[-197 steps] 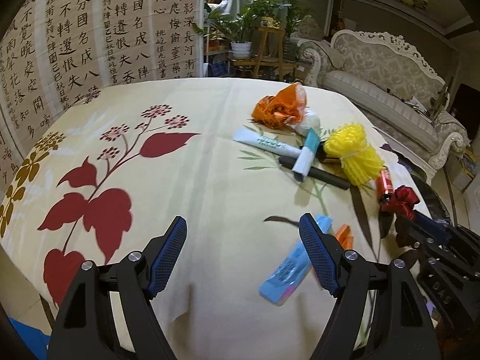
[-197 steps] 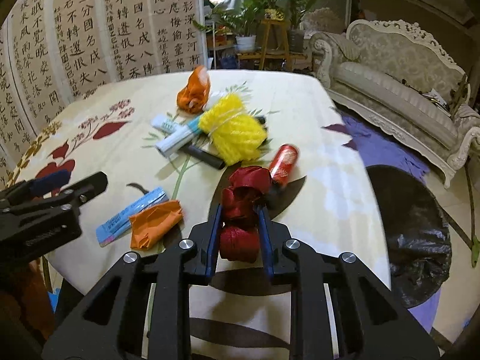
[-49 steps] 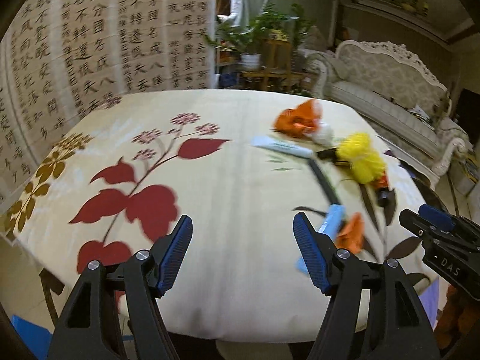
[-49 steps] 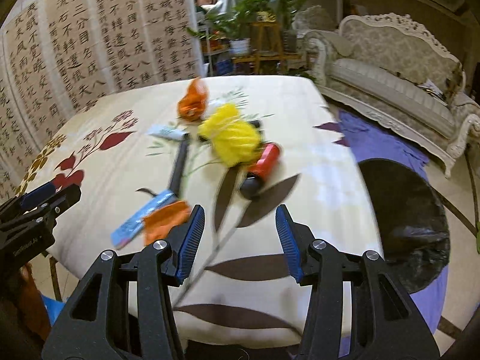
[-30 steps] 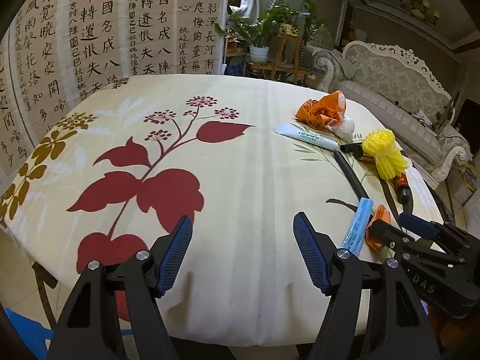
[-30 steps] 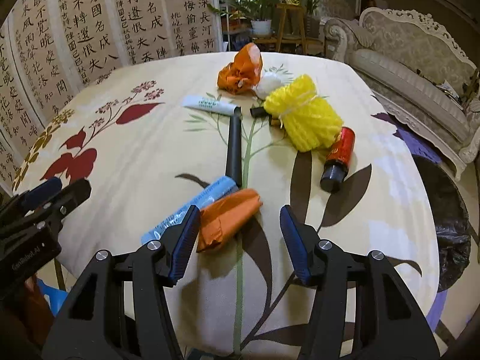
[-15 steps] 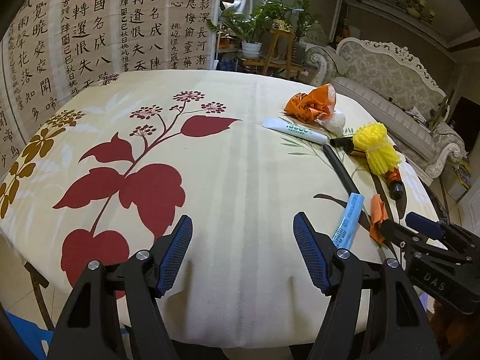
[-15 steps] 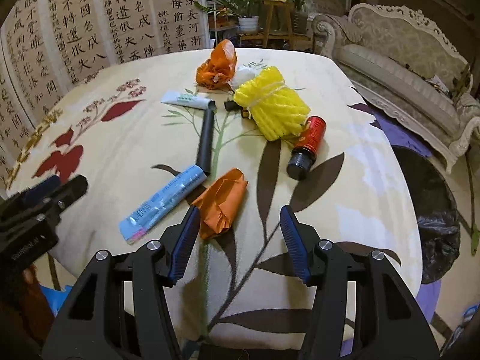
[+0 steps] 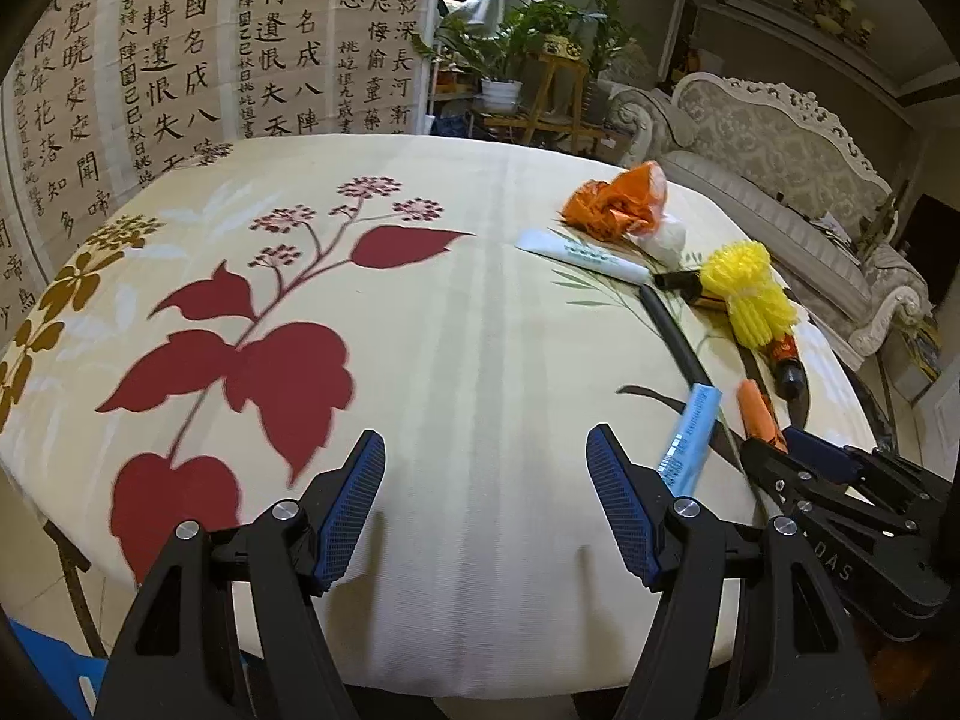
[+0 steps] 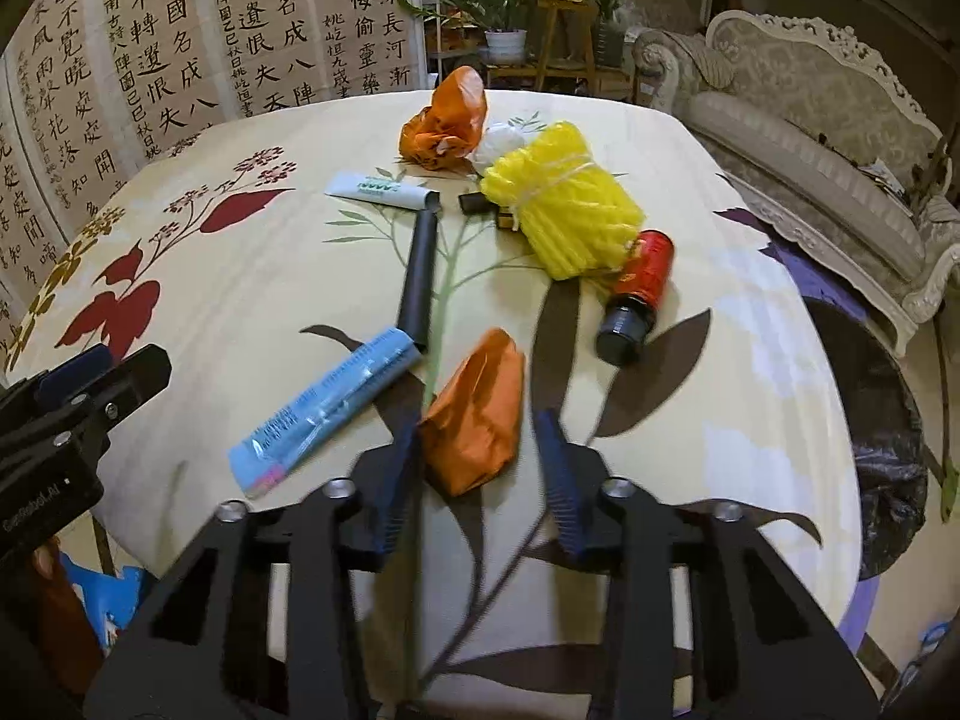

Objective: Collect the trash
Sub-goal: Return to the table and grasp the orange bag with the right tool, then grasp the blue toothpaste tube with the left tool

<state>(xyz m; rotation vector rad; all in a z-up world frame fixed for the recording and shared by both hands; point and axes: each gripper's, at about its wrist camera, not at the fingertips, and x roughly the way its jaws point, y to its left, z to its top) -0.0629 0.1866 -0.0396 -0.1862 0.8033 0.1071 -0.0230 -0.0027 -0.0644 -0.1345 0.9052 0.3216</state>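
Right hand-held gripper (image 10: 480,456) closing around orange wrapper (image 10: 477,408) on bench (image 9: 480,312)

Jaws have just been narrowing, wrapper between them, left pad touching, right pad apart with a gap. Left hand-held gripper (image 9: 486,468) spread wide, empty, over bare floral cloth. Blue tube (image 10: 324,408) just left of wrapper; red bottle (image 10: 639,294) and yellow bundle (image 10: 564,216) beyond.

Floral-cloth table (image 10: 750,360), orange wrapper (image 10: 477,411), blue tube (image 10: 324,411), red bottle (image 10: 639,294)

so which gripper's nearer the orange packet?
Right. The right gripper straddles the orange packet, its jaws just closing around it. The left gripper sits apart over bare tablecloth, open.
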